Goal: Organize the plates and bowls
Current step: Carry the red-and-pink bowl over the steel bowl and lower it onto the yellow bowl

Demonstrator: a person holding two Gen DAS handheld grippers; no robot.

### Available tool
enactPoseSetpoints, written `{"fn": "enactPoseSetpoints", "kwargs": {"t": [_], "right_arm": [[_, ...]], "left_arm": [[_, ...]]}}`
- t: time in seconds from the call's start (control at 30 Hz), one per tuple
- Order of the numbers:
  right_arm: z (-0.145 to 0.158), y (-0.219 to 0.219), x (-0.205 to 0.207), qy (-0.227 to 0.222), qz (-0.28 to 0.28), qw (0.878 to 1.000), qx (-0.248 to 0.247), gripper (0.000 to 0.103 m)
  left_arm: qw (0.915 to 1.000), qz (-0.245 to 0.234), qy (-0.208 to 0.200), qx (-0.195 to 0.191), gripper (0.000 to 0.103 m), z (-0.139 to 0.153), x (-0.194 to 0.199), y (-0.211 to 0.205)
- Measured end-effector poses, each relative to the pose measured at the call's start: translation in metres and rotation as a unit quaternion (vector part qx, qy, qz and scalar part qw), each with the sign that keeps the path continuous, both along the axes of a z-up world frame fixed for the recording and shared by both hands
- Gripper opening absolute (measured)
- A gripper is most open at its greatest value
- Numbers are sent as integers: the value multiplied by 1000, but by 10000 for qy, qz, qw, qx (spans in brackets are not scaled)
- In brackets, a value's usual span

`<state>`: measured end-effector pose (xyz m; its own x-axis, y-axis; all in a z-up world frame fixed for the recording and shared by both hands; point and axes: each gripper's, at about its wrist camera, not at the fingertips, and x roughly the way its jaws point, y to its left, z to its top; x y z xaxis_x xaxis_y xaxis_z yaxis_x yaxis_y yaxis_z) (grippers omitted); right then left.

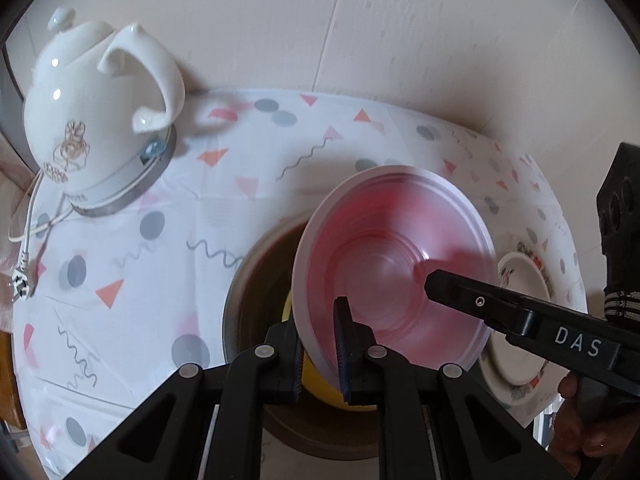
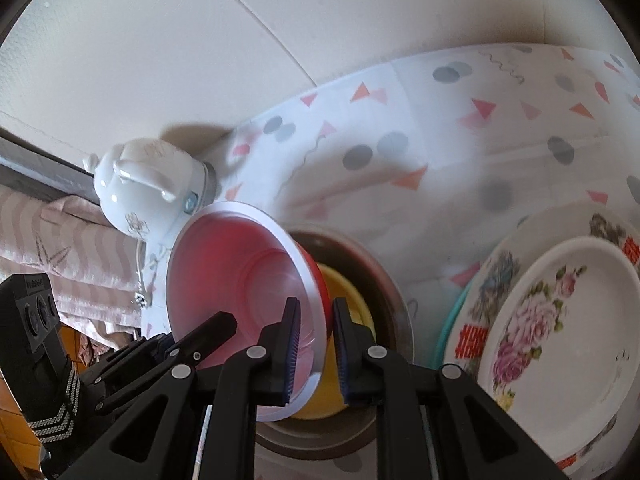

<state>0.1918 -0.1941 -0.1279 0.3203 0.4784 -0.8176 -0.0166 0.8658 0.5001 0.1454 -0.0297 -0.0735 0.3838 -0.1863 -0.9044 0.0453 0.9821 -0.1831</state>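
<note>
Closest to us in the left wrist view, our left gripper (image 1: 322, 354) is clenched on the near rim of the red bowl (image 1: 394, 268), one pad inside the wall and one outside. From the right wrist view, our right gripper (image 2: 316, 354) pinches the same red bowl (image 2: 240, 280) at another part of its white rim, one finger inside and the other on the red outer wall, so both claws are grasping the one bowl. We hold the bowl tilted, its opening turned toward the cameras, and it is blurred in both views. It hangs above a yellow bowl (image 2: 340, 292) that sits inside a dark metal bowl (image 2: 396, 312); we cannot tell whether the red one touches the yellow one. In the left wrist view the right gripper's finger (image 1: 472, 294) reaches across the inside of the red bowl, and a hand (image 1: 584, 432) shows at the lower right edge. To the right of the bowls, a stack of flowered plates (image 2: 560, 340) rests on the table, a white plate with pink roses on top and a green rim peeking out underneath. At the far left corner a white kettle (image 1: 96, 104) stands on its grey base, its cord (image 1: 28, 236) trailing over the tablecloth (image 1: 168, 184), which is white with grey dots and pink triangles.
</note>
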Motion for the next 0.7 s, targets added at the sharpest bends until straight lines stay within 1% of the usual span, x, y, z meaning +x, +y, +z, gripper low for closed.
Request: {"fn": "enactPoseSetpoints", "kwargs": {"t": [0.3, 0.33, 0.5, 0.6, 0.7], "right_arm": [[-7, 5, -13, 112, 64, 9998, -126, 17], [-3, 1, -18, 119, 84, 9998, -137, 17], [-2, -1, -26, 182, 142, 9995, -207, 17], [0, 1, -27, 133, 206, 9992, -326, 17], [0, 1, -28, 110, 226, 9991, -342, 17]], "left_arm": [[9998, -98, 120, 146, 14, -10, -9, -6], [9997, -99, 127, 161, 14, -10, -10, -6], [9995, -108, 155, 257, 14, -13, -12, -9], [9994, -91, 181, 284, 14, -15, -12, -9], [9993, -69, 182, 313, 14, -16, -14, -10]]}}
